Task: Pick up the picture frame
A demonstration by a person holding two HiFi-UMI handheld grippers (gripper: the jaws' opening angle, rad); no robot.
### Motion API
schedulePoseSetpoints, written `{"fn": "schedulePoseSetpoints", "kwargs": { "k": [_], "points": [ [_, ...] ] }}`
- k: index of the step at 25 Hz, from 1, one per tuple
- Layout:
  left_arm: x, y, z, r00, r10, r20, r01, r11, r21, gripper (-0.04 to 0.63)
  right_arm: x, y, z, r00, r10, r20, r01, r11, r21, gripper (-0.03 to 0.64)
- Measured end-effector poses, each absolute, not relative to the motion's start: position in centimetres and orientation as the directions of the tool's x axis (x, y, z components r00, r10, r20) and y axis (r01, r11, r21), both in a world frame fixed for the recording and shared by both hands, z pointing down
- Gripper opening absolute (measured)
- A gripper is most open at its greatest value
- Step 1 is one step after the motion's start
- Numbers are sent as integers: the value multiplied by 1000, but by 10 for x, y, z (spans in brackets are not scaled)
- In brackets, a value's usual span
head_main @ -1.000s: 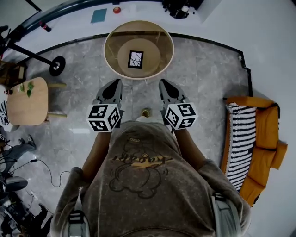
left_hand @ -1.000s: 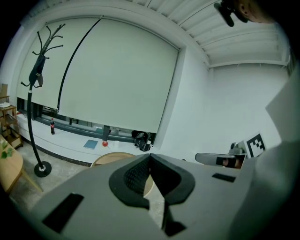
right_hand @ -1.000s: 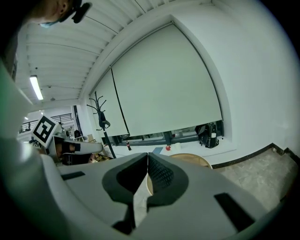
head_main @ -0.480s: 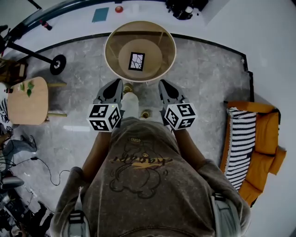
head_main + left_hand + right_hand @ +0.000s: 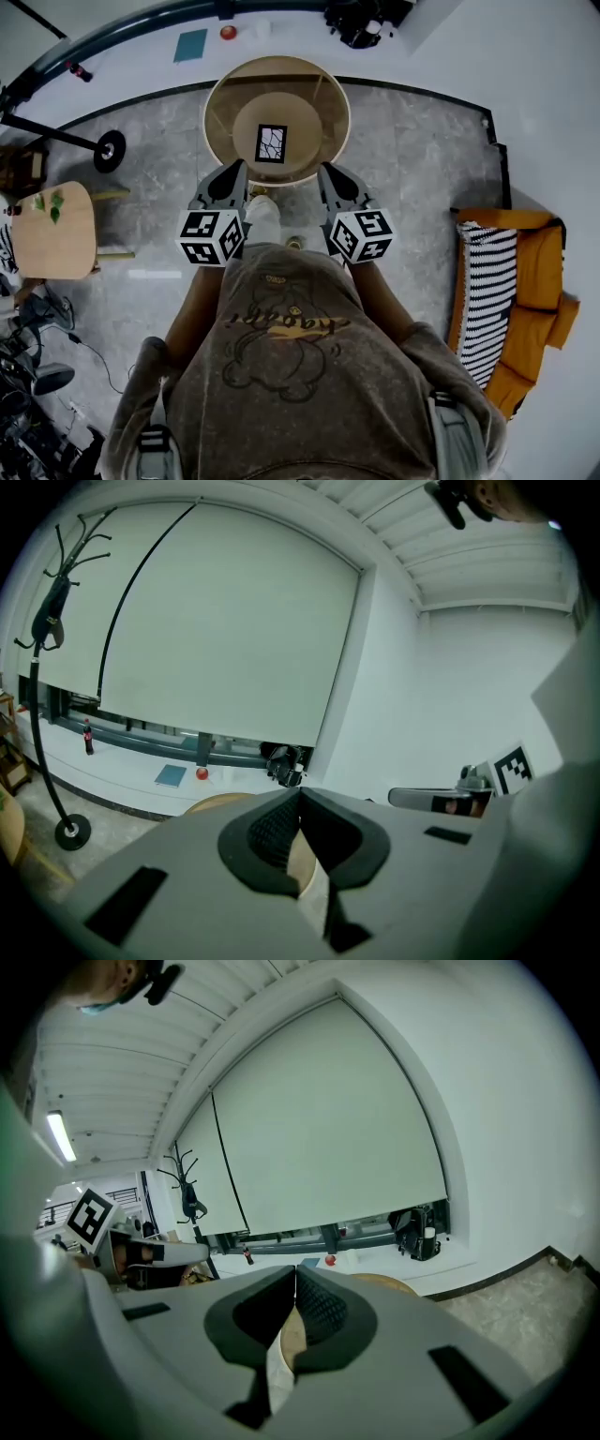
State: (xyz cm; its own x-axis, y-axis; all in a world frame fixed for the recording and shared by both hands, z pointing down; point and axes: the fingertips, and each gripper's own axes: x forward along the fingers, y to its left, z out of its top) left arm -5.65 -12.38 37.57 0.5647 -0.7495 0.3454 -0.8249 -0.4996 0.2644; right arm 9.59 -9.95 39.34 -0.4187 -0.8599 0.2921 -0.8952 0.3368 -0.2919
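Ahead of me a round wooden table (image 5: 217,103) stands on the grey stone floor (image 5: 412,159). The picture frame (image 5: 272,142) lies flat about at the table's middle, its dark border square to me. On my left a smaller wooden table (image 5: 70,234) stands on the same floor, with green leaves (image 5: 49,201) at its far edge.

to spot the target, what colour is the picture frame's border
Black. The picture frame shows best in the head view, white inside with dark lines.
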Motion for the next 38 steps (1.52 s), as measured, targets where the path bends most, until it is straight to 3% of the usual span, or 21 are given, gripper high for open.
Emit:
{"fn": "schedulePoseSetpoints", "kwargs": {
  "k": [25, 38],
  "points": [
    [-40, -235, 410, 575, -707, 413, -818, -505, 275, 18, 98, -205, 420, -435, -835, 338, -887, 333, -320, 20],
    [-39, -278, 470, 567, -666, 484, -823, -487, 293, 18, 82, -248, 478, -451, -794, 409, -880, 317, -354, 20]
  ]
}}
